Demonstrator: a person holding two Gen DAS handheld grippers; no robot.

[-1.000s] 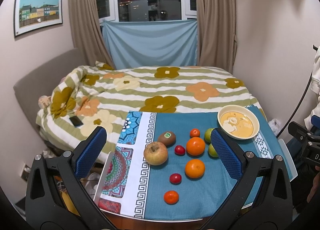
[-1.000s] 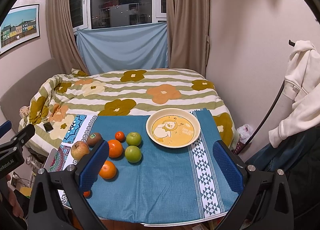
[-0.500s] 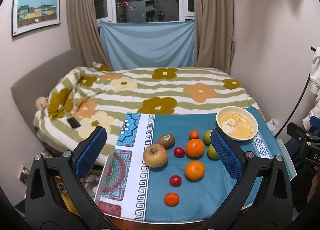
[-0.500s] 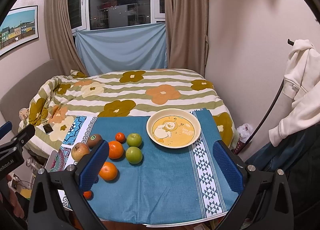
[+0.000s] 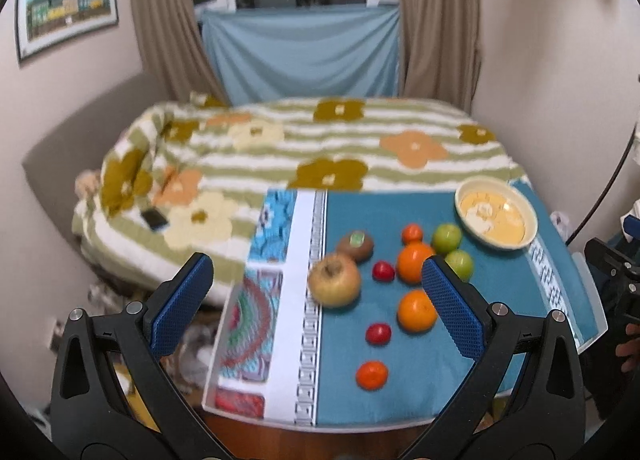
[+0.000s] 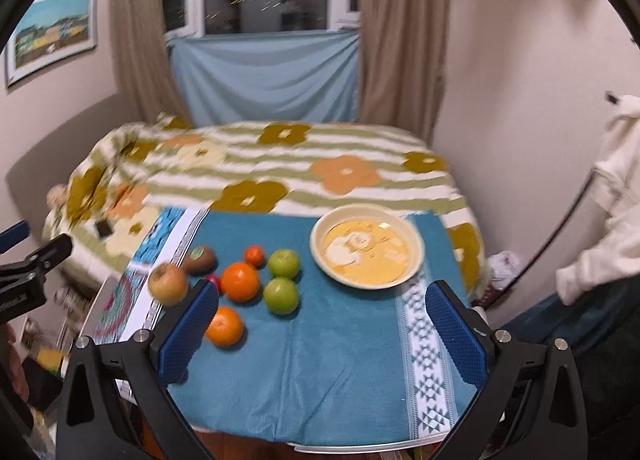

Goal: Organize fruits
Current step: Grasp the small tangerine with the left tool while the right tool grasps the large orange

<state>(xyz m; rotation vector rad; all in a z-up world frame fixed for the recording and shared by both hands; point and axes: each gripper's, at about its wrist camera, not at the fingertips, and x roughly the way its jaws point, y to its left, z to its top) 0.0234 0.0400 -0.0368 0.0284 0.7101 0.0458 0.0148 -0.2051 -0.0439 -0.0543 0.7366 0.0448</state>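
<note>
Both grippers hang above the near edge of the table with nothing in them: the left gripper (image 5: 318,280) has its blue pads wide apart, and the right gripper (image 6: 322,310) is spread just as wide, which suits a first approach before any fruit is chosen. The bowl (image 6: 414,246) sits empty at the far right of the blue cloth (image 6: 320,360), so it is probably where the fruit should go. All the fruit lies loose to the left of the bowl: two green apples (image 6: 283,263) nearest it, two oranges (image 6: 240,281) further left, then a kiwi (image 5: 355,246) and a big yellow apple (image 5: 334,280) farthest from the bowl. Small red and orange fruits (image 5: 372,375) lie scattered among them, toward the near edge
</note>
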